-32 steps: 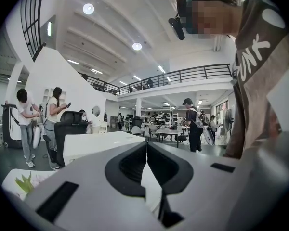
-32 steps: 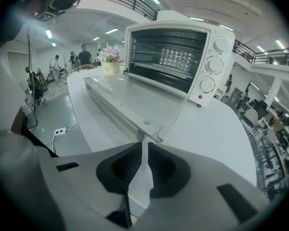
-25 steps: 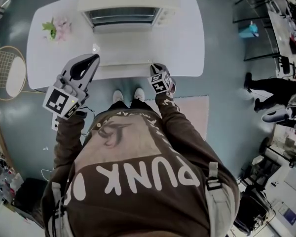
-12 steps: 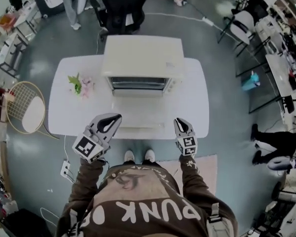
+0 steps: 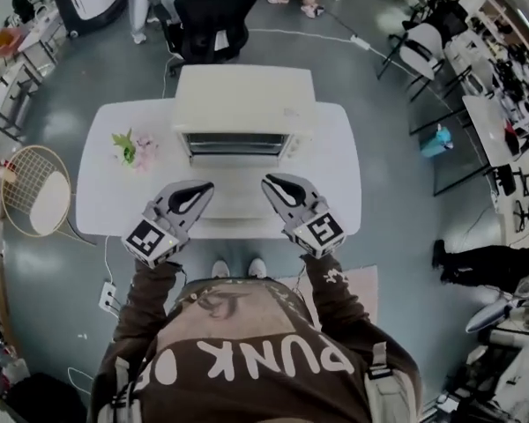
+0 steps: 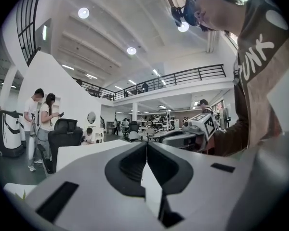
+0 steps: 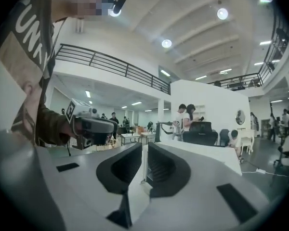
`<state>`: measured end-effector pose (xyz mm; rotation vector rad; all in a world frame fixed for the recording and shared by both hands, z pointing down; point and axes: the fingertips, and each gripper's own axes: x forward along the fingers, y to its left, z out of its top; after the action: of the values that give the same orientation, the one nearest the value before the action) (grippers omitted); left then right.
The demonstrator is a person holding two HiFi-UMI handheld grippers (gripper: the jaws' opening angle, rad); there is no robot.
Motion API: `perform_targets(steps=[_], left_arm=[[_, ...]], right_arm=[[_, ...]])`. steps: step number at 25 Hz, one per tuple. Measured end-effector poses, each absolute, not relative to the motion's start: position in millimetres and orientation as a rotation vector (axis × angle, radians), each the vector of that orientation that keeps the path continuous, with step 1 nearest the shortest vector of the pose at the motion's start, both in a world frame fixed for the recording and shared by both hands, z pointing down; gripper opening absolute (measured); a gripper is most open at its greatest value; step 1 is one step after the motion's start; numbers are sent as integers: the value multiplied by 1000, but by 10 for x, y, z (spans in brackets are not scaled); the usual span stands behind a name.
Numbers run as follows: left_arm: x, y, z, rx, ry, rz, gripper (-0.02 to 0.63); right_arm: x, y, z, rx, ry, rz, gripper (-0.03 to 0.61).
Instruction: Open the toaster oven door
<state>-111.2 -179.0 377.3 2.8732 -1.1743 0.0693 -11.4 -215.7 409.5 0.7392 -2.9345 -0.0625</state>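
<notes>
A cream toaster oven (image 5: 244, 104) stands at the back middle of the white table (image 5: 335, 183). Below its dark front (image 5: 234, 145) a pale flat panel (image 5: 236, 199) lies on the table, apparently the door folded down. Both grippers hover above the table's front part and tilt upward, touching nothing. My left gripper (image 5: 204, 186) (image 6: 146, 146) has its jaws pressed together and empty. On my right gripper (image 5: 269, 181) (image 7: 144, 148) the jaws stand a narrow slit apart with nothing between them. Each gripper view shows the other gripper beside it.
A small bunch of flowers (image 5: 128, 146) lies on the table's left. A badminton racket (image 5: 35, 203) is on the floor at left, with a power strip (image 5: 108, 298) near my feet. A black office chair (image 5: 213, 11) stands behind the table. People stand in the background.
My right gripper has swung from the table's right front edge up and left, towards the middle. The left gripper has barely moved. The head view has shifted slightly.
</notes>
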Motion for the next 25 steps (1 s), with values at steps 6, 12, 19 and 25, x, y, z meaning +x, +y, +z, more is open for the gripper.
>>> perform_targets(steps=[6,12,19,25], left_arm=[[-1180,-1981,3618,2963,-1162,117,6],[-1183,-1971,3699,2948,-1167,126,6],[-1123,-1900,3844,2919,-1153,130,6],[-1140,-1962,3752,2944,-1165,129,6]], right_arm=[[-364,-2180,3702,728,-2947,-168,35],[-327,-2175,3722,760,-2954,-187,26],[-212,-2078,3941,747,-2943,-221,9],[-237,-2159,3906,750,-2940,-209,9]])
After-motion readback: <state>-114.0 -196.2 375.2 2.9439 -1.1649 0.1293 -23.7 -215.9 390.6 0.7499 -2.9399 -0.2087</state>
